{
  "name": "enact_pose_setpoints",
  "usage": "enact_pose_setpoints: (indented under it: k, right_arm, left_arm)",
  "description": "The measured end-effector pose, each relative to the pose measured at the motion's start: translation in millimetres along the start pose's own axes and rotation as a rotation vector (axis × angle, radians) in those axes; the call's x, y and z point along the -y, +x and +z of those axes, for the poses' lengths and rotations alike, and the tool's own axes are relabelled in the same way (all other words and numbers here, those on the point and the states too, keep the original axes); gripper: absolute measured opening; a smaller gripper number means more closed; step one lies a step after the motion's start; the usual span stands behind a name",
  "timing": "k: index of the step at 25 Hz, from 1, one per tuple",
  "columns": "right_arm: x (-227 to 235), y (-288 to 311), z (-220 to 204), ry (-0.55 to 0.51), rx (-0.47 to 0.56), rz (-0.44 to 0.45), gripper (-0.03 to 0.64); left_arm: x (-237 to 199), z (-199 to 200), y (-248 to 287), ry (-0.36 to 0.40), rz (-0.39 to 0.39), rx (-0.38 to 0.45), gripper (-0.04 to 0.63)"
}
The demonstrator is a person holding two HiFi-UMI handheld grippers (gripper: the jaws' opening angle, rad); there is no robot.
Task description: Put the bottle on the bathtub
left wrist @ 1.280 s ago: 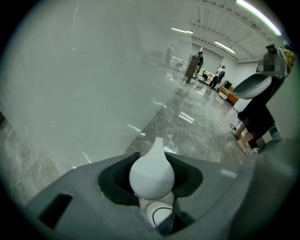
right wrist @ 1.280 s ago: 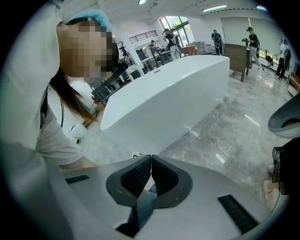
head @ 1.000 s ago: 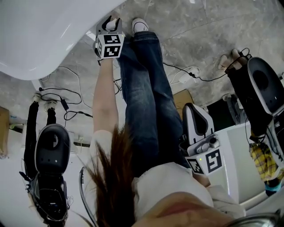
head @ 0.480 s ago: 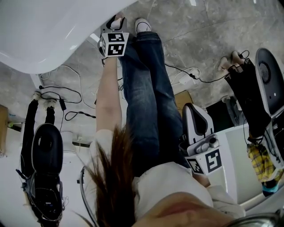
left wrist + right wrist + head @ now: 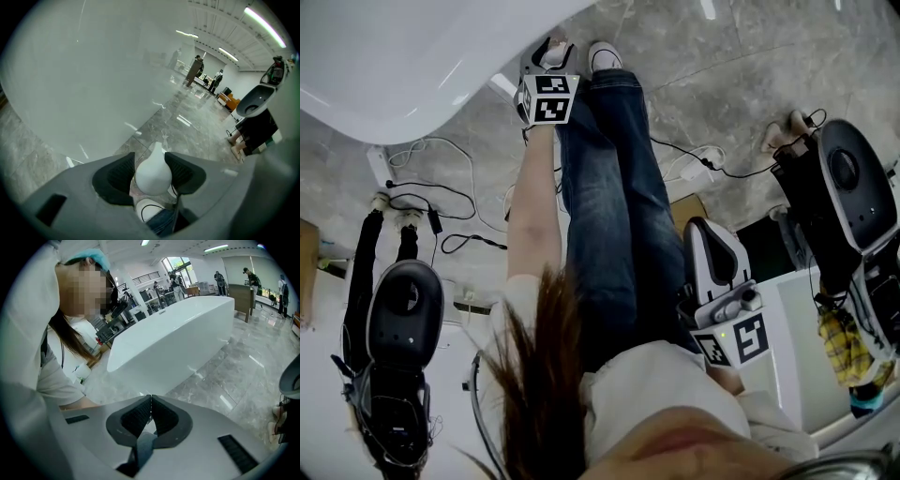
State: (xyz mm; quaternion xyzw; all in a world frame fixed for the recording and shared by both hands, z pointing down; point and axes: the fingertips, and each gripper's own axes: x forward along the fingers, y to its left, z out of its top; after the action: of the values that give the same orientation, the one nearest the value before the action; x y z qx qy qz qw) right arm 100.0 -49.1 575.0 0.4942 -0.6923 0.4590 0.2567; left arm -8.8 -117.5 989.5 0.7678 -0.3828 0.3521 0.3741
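A white drop-shaped bottle [image 5: 152, 176] sits between the jaws of my left gripper [image 5: 151, 157], its narrow tip pointing away over the grey floor. These jaws have just been opening, and the dark pads [image 5: 115, 176] now stand close on either side of it without a clear squeeze. The white bathtub [image 5: 84, 79] curves just beyond. In the head view the left gripper [image 5: 551, 52] hangs beside the bathtub [image 5: 403, 56], above a white shoe. My right gripper [image 5: 710, 234] is by the person's hip, shut and empty [image 5: 150, 401]. The bathtub [image 5: 178, 333] lies ahead of it.
Cables [image 5: 441, 202] trail over the marble floor beside the tub. Black chair-like machines stand at the left [image 5: 403, 319] and right [image 5: 848, 187]. A cardboard box [image 5: 689, 211] and a white cabinet [image 5: 806, 328] are near the right gripper. People [image 5: 193, 70] stand far off.
The head view has drifted a little, so the left gripper's marker cube shows slightly further right and lower. Both grippers keep their places beside the tub and the hip.
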Motion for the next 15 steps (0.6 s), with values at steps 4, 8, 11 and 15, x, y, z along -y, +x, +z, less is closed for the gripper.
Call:
enact_pose_setpoints:
  k: [4, 8, 11, 15]
  right_arm:
    - [1.8, -2.2, -0.1, -0.003, 0.005, 0.004, 0.014]
    - [-1.5, -7.2, -3.3, -0.009, 0.009, 0.009, 0.014]
    - [-8.0, -12.9, -4.1, -0.018, 0.018, 0.011, 0.014]
    - [-6.1, -16.0, 1.7, -0.028, 0.026, 0.020, 0.014]
  left_arm:
    - [-0.4, 5.1, -3.1, 0.018, 0.008, 0.009, 0.212]
    - [1.4, 3.8, -10.4, 0.019, 0.010, 0.014, 0.212]
    - [0.0, 4.8, -21.3, 0.013, 0.017, 0.028, 0.212]
    - [1.9, 12.9, -24.9, 0.002, 0.026, 0.035, 0.212]
